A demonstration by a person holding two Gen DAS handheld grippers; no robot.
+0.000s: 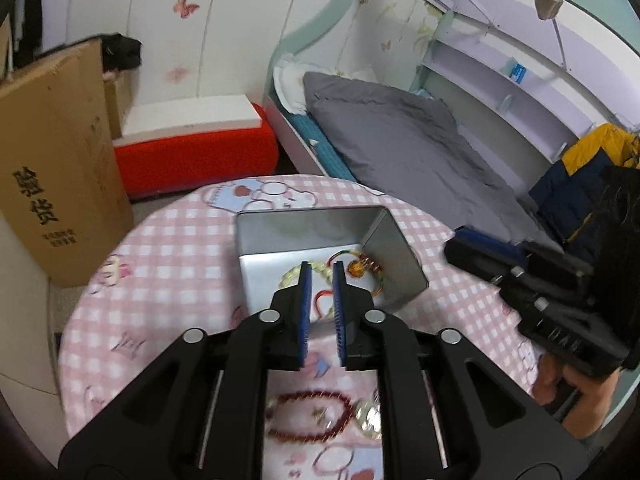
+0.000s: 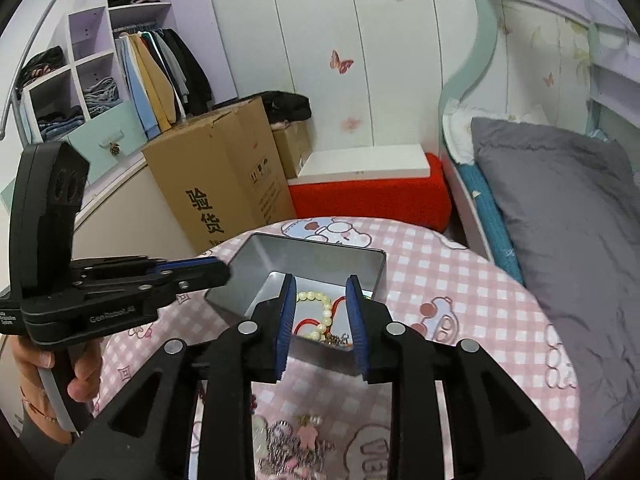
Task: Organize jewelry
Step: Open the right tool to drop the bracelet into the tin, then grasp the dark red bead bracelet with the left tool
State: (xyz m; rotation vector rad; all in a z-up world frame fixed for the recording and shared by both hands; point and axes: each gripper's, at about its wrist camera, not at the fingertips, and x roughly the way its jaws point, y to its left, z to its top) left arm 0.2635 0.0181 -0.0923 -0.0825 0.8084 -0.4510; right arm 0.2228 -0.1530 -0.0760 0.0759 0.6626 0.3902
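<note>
We've got two fisheye cams, one riding each gripper, both angled down over the pink checked table (image 1: 168,248) from close up. Both catch the open metal tin (image 1: 304,232), bed (image 1: 420,152) and cardboard box (image 2: 224,184); each also sees the other gripper.

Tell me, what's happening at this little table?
A person holds a gripper in each hand, sorting jewelry into a metal tin on the pink checked table. Both the left gripper and right gripper are open and empty above it. A dark red bead bracelet waits outside.
</note>
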